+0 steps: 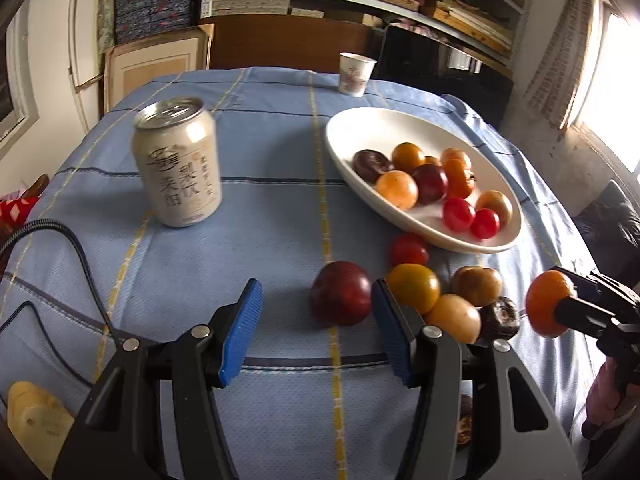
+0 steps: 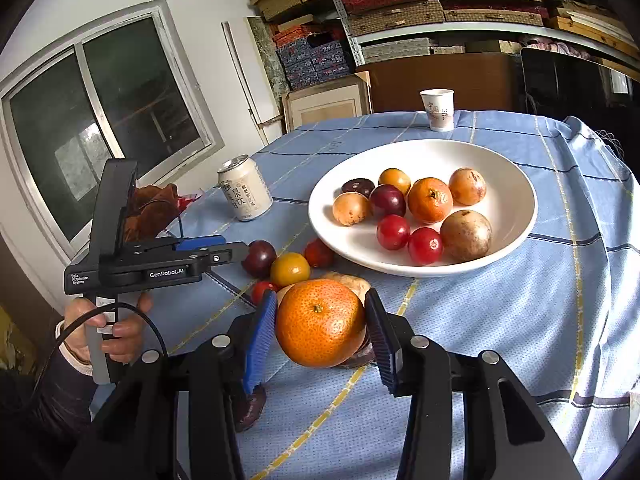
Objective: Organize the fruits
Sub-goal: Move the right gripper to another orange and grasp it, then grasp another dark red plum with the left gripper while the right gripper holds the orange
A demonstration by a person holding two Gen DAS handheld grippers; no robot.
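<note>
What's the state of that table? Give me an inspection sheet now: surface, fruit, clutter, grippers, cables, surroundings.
Surface: blue checked tablecloth, flat around the work area.
Job's things: white plate holding about nine fruits; loose fruit clustered on the cloth beside its near rim; dark red plum among them.
Clutter: drink can, upright; paper cup at the far edge.
Grippers: left gripper open, the plum between its fingers; right gripper clamped on an orange, lifted off the cloth.
Cables: black cable lying across the cloth.
Surroundings: shelves of stacked boxes; window.
</note>
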